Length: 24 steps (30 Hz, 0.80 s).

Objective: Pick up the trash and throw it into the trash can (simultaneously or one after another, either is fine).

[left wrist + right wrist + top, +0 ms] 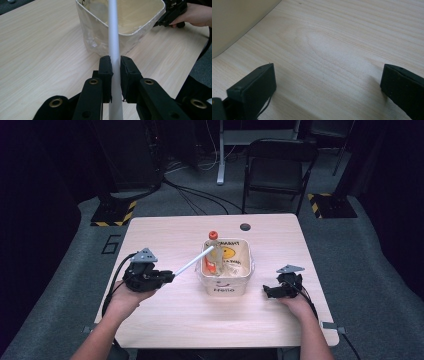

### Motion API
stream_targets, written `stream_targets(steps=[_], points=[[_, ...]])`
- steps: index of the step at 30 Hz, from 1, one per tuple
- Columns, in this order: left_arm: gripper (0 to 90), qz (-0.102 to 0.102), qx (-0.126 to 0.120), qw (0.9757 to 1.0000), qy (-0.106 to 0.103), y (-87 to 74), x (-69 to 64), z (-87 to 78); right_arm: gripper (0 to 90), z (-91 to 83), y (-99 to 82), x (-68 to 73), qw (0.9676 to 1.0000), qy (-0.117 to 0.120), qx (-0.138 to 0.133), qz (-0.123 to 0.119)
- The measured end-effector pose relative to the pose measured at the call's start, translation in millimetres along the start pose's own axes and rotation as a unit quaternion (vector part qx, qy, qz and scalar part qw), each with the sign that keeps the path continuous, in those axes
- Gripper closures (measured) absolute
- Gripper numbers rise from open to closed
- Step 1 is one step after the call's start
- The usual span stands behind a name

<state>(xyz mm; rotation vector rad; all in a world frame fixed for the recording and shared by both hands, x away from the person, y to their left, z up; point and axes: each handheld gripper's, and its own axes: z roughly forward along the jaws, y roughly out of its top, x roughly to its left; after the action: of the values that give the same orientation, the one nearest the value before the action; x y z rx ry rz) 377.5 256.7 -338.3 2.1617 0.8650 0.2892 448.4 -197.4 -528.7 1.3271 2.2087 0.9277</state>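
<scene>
Nearest the person, both hands sit low on the bench. The left claw is clenched tight on a white tube; in the left gripper view the two pads pinch the tube squarely from either side. The tube slants up and away, and its far end reaches over the rim of the pale tub in the middle of the bench.

Over on the other side, the right claw rests on the wood just beside the tub, released; the right gripper view shows its jaws wide apart with only bare bench between them.

Further in, the tub already holds a bottle with an orange cap, standing tilted against the far wall, next to a yellow smiley print. Beyond the bench, a dark folding chair stands on the floor.

My read: the pick-up is done and the tube is lined up at the tub. What is left is getting it fully inside and letting go.
</scene>
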Motion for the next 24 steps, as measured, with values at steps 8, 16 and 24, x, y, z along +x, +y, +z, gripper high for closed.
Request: stream_targets(steps=[8, 16, 24], points=[[80.0, 0.006, 0.007, 0.9999, -0.01, 12.7, -3.7, 15.8, 0.0, 0.0, 0.0, 0.0, 1.0, 0.0, 0.0, 0.0], [80.0, 0.001, 0.012, 0.9998, -0.015, 22.5, -4.4, 33.0, 0.0, 0.0, 0.0, -0.1, 1.0, 0.0, 0.0, 0.0], [79.9, 0.004, 0.015, 0.9997, -0.02, 32.5, -6.3, 48.3, 0.0, 0.0, 0.0, 0.0, 1.0, 0.0, 0.0, 0.0]])
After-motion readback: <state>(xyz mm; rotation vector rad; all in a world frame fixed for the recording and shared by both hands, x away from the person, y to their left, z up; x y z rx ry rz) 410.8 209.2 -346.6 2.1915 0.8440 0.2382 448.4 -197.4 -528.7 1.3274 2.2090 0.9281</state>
